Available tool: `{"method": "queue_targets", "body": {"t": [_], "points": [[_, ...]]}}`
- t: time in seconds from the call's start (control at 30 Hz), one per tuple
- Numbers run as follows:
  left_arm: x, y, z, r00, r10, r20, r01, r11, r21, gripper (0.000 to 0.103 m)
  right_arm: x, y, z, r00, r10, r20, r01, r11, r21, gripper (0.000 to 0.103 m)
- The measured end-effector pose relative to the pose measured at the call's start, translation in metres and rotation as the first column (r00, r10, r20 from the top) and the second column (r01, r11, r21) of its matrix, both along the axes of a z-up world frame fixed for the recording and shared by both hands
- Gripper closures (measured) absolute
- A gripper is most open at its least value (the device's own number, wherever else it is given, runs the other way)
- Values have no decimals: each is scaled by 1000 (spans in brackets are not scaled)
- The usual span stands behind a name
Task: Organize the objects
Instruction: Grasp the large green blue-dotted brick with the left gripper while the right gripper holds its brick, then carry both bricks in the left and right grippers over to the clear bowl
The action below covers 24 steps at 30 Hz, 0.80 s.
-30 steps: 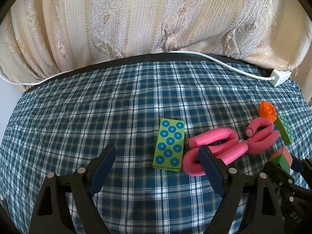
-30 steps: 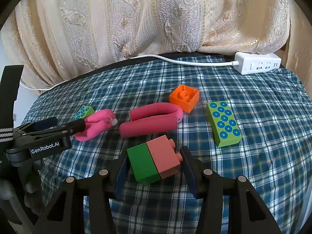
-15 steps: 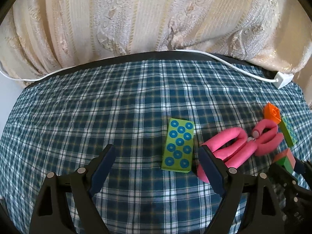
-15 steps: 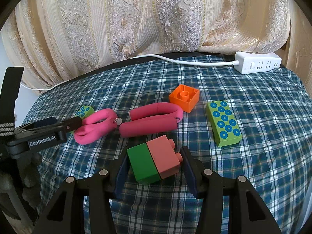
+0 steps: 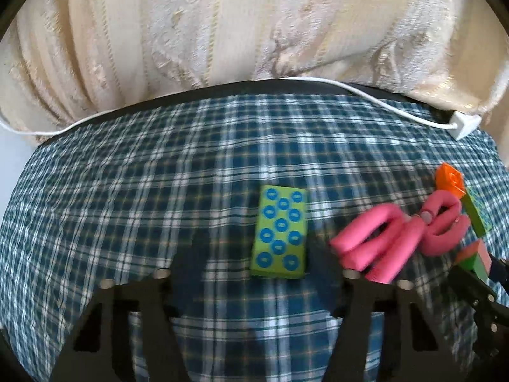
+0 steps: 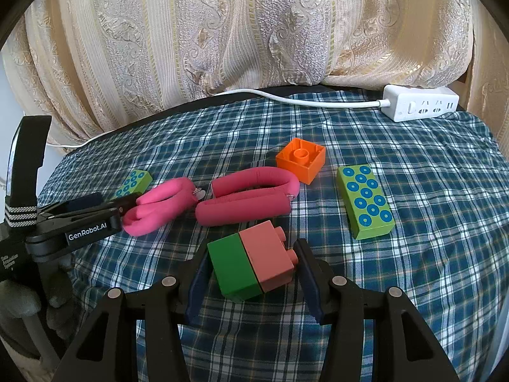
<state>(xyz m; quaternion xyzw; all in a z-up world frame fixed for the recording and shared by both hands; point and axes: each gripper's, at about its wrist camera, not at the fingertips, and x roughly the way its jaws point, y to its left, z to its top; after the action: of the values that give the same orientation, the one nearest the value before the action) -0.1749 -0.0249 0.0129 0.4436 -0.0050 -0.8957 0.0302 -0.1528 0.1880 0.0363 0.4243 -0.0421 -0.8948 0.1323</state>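
A desk [image 5: 133,172] under a blue checked cloth stands before pale patterned curtains [image 5: 222,31].

Left wrist view: the left tool [image 5: 254,264] sits at lower centre, and the green dotted block [image 5: 280,230] lies between its fingers, long axis running up the frame along the tool's line. The jaws have just been closing; in this blurred frame they flank the block's near end, and contact cannot be told. A pink foam loop [image 5: 375,242] lies just right of the block. Compared with a second ago, the fingers are much narrower and the block lies between them instead of ahead.

Right wrist view: the right tool [image 6: 251,273] at lower centre holds the joined green-and-pink brick [image 6: 251,264] at a moderate opening, unchanged from the earlier frame. The left tool appears at middle left, nearer the dotted block than the right. A second dotted block [image 6: 366,200], orange brick [image 6: 300,159] and power strip [image 6: 420,102] lie beyond.
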Motion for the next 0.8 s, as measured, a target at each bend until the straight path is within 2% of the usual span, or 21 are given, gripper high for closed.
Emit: {"method": "queue_targets", "body": {"t": [0.13, 0.3, 0.53, 0.8], "points": [[-2, 15, -1, 999, -42, -10, 42, 999, -4, 71, 0, -1, 0, 1000, 1, -2, -1, 1000, -1, 49], [-4, 20, -1, 999, -37, -11, 37, 999, -8, 72, 1, -2, 2, 1000, 3, -7, -3, 1000, -3, 49], [6, 14, 15, 999, -31, -40, 32, 999, 24, 72, 1, 2, 8, 1000, -12, -27, 12, 1000, -17, 49], [20, 15, 40, 995, -39, -88, 43, 998, 44, 72, 0, 31, 28, 992, -93, -81, 87, 994, -68, 49]]}}
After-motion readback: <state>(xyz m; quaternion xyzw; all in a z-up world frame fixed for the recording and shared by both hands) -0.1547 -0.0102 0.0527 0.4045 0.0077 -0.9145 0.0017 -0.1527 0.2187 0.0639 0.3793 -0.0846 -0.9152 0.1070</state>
